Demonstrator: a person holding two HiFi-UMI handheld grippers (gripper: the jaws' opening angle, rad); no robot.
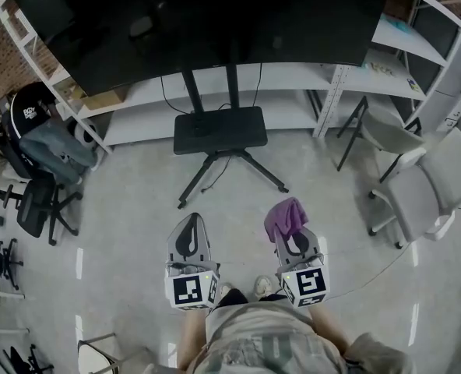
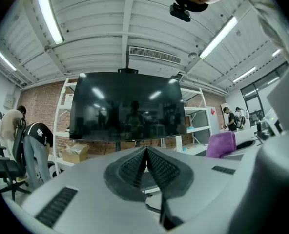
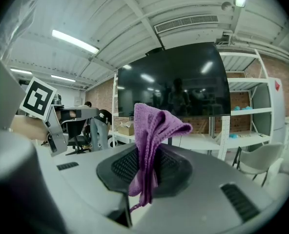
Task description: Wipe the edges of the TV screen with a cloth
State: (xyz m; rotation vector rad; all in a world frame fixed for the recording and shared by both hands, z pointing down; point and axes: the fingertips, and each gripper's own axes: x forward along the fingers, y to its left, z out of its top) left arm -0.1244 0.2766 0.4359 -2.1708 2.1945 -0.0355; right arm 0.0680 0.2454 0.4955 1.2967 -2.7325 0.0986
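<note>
Since I'm standing well back from the TV screen (image 1: 215, 22), my right gripper (image 1: 293, 238) just pinches the purple cloth (image 1: 285, 216), with a fold sticking out front for wiping. Left gripper (image 1: 189, 236) is closed on nothing and parked low as a spare.

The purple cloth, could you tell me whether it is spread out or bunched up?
Bunched up: the purple cloth stands in loose folds with a drooping tip, pinched in the jaws of the right gripper.

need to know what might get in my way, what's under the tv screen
Under the TV screen stands its black stand, with a black tray and splayed legs on the floor. White shelving runs behind. The screen covers the stand's top end.
</note>
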